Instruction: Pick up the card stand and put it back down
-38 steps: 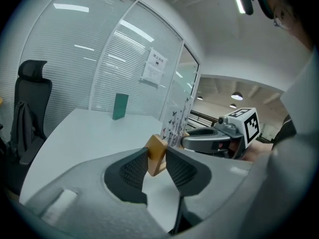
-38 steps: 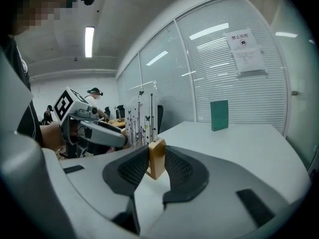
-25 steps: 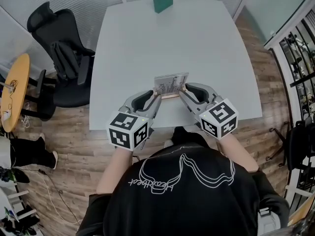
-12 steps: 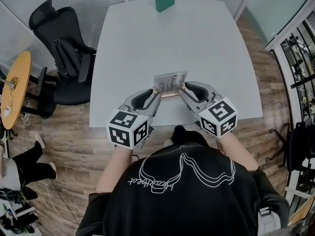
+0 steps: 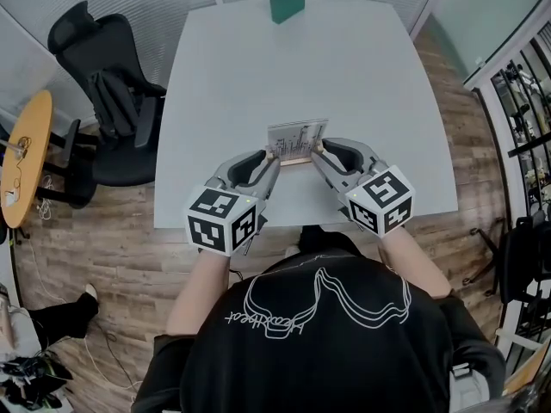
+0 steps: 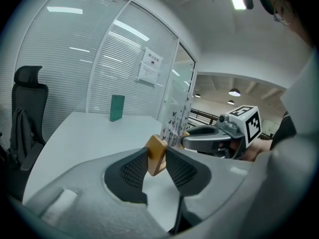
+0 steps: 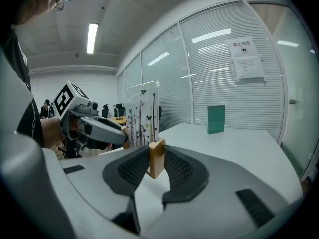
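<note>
Left gripper and right gripper are each clamping a wooden end of the card stand, presumably steadying it level.

Your right gripper fills the lower centre of the frame, its jaws closed on either side of the wooden end of the stand. The stand's clear card, printed with stems and butterflies, rises upright just left of centre. Your left gripper comes in from the left edge and meets the stand's far end, with its marker cube higher up at the left. On the table, right of centre and well apart from the stand, a green box stands upright.
</note>
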The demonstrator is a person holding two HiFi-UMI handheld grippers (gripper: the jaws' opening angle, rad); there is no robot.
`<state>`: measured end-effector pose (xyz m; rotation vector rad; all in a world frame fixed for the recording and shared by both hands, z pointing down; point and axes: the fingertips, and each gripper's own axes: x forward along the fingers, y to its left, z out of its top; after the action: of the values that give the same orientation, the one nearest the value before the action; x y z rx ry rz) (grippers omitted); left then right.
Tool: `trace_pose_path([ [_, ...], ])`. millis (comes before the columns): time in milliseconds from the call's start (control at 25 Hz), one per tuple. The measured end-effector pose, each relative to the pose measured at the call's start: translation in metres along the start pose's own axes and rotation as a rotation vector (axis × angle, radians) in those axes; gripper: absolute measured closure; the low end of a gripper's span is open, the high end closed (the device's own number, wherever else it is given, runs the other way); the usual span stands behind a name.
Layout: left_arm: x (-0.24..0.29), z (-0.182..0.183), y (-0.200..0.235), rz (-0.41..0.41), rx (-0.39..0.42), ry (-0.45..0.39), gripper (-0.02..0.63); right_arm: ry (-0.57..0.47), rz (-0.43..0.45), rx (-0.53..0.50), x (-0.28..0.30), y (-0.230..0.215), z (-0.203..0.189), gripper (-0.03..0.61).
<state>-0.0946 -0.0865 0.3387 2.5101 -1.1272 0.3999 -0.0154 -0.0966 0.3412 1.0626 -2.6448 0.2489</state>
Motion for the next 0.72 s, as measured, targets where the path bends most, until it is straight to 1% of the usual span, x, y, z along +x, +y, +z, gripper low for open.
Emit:
trace_pose_path([
  [320,0.036,0.004,0.022,0.01,-0.025,0.026,0.495,0.035,0.004,0.007,0.026,-0.034,-0.004,0.479],
  [520,0.061,0.0,0.041,0.017,-0.044,0.058,0.499,0.065,0.004,0.015,0.048,-0.055,-0.012,0.48],
  [720,0.086,-0.007,0.057,0.024,-0.045,0.081,0.502,0.094,0.003,0.004,0.068,-0.075,-0.025,0.48],
])
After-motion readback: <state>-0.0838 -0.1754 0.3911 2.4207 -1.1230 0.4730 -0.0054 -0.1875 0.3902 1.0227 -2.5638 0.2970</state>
